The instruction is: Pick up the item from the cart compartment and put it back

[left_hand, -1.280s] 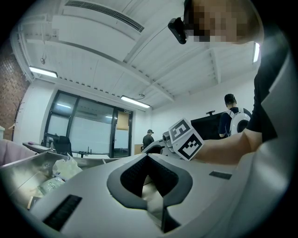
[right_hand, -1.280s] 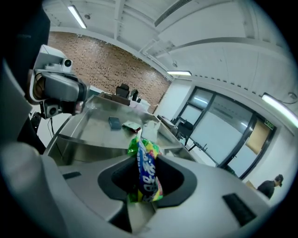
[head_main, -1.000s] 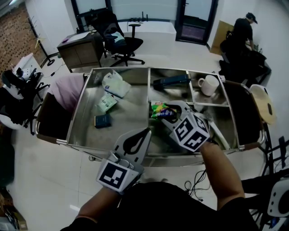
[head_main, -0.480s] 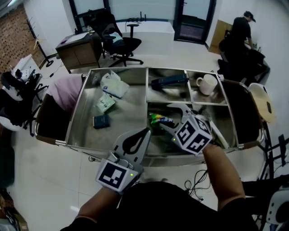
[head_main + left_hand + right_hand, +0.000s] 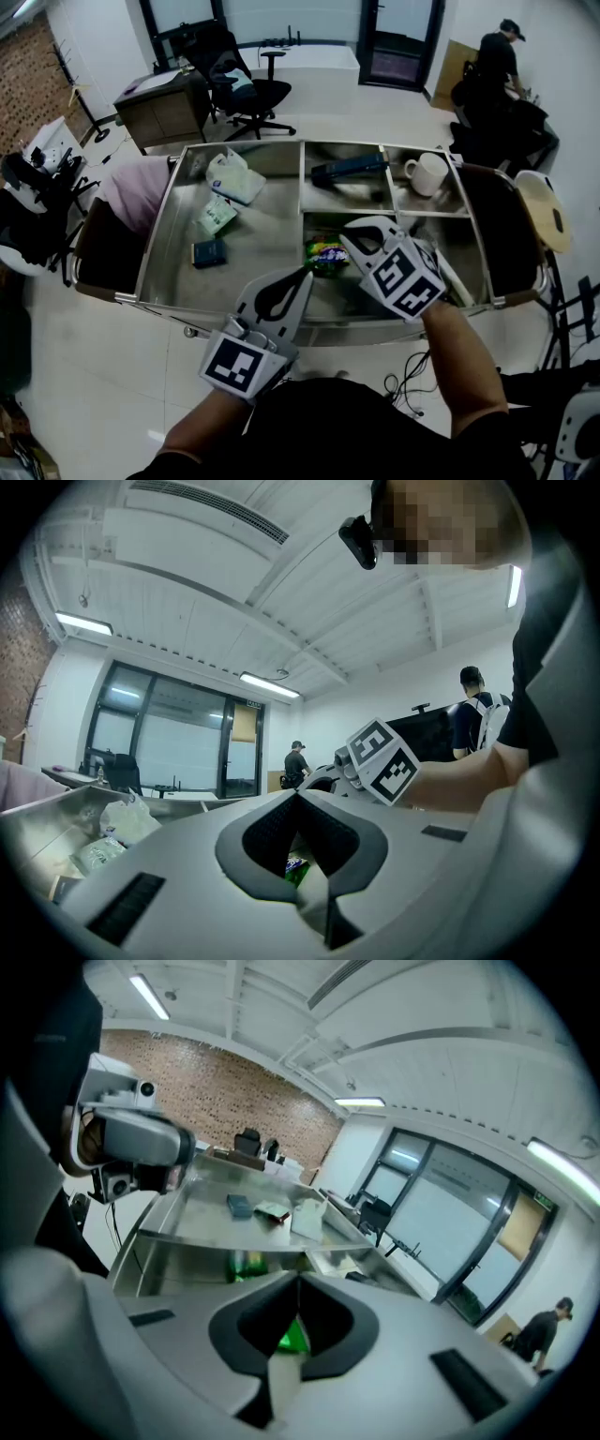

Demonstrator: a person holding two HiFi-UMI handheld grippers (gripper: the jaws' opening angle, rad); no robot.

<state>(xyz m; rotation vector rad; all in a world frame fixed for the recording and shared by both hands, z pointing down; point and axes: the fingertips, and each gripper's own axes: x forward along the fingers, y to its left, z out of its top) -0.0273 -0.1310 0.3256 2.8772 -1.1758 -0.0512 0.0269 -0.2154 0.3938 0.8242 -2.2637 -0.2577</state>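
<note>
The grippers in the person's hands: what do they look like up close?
Both the left gripper and right gripper are pale grey plastic wedges with dark-lined jaws and a white cube of black square markers at the back. The person wears a black top. The right jaws are closing, a green packet between them.

The place is an open-plan office that doubles as a robotics workspace. Black swivel office chairs point(image 5: 246, 89) stand by a wooden desk point(image 5: 164, 105) and a long white tabletop point(image 5: 314, 67), with dark-framed glass doors point(image 5: 397, 42) and glazed partitions point(image 5: 441, 1204) behind them, and a person point(image 5: 497, 61) is bent over another desk in the far corner. A brick wall point(image 5: 225, 1087), strip lights point(image 5: 155, 996) on a white ceiling, a pale tiled floor point(image 5: 94, 375), loose cables and a stainless steel cart point(image 5: 178, 202) of small goods give it the look of a test room.
</note>
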